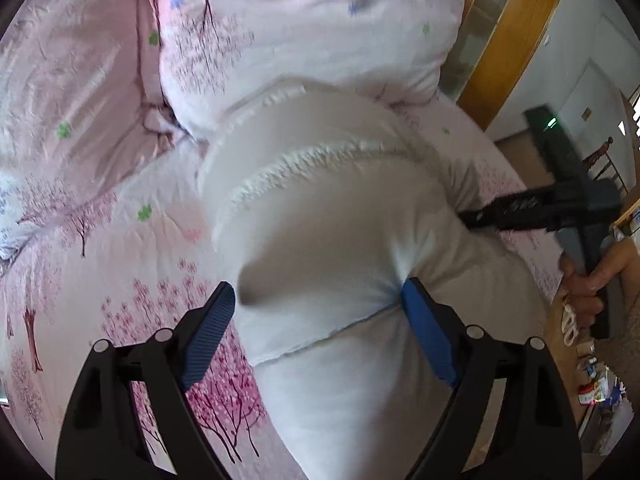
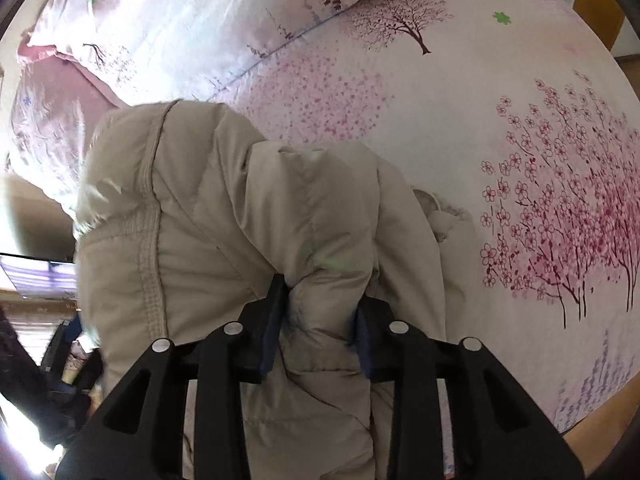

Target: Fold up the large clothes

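A pale cream padded jacket (image 1: pixel 332 216) lies bunched on the bed; it looks beige in the right wrist view (image 2: pixel 224 216). My left gripper (image 1: pixel 320 304) is wide open around a puffy fold of it; the right blue pad (image 1: pixel 428 332) presses into the fabric, the left pad (image 1: pixel 210 332) stands beside it. My right gripper (image 2: pixel 320 312) is shut on a bunched fold of the jacket. The right gripper also shows in the left wrist view (image 1: pixel 480 214), at the jacket's right side, held by a hand (image 1: pixel 588 280).
The bed sheet (image 2: pixel 460 128) is pink with cherry-tree prints. A pillow (image 1: pixel 304 28) and a bunched pink quilt (image 1: pixel 76 64) lie at the head end. A wooden frame (image 1: pixel 508 36) stands to the right, past the bed's edge.
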